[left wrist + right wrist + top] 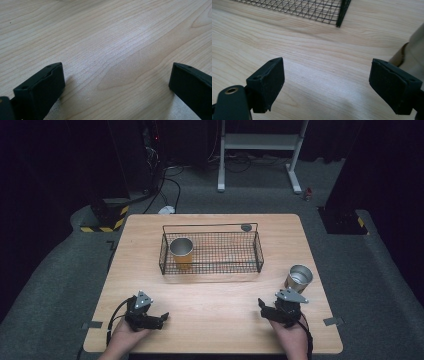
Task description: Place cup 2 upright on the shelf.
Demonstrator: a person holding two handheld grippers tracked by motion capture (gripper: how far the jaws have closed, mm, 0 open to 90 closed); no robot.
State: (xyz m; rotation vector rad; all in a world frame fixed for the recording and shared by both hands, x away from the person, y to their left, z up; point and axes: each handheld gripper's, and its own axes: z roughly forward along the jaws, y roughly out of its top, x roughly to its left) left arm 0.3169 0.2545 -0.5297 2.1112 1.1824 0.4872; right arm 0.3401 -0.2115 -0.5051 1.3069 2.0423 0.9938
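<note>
A black wire basket [210, 268] sits in the middle of the wooden table [220, 295]; an orange cup with a metal inside [181, 251] stands upright in its left end. A silver metal cup [298, 278] stands upright on the table right of the basket. My left gripper [162, 317] rests near the front left edge, open, with bare wood between its jaws [117, 75]. My right gripper [264, 307] rests at the front right, just in front of the silver cup, open and empty [327, 72]. In the right gripper view the basket corner [340, 15] lies ahead and the cup's side [415, 47] is at the right edge.
A small round grey tag [246, 227] hangs on the basket's back rim. Beyond the table lie grey carpet, cables, a white metal stand [260, 150] and a yellow-black striped block [105, 217].
</note>
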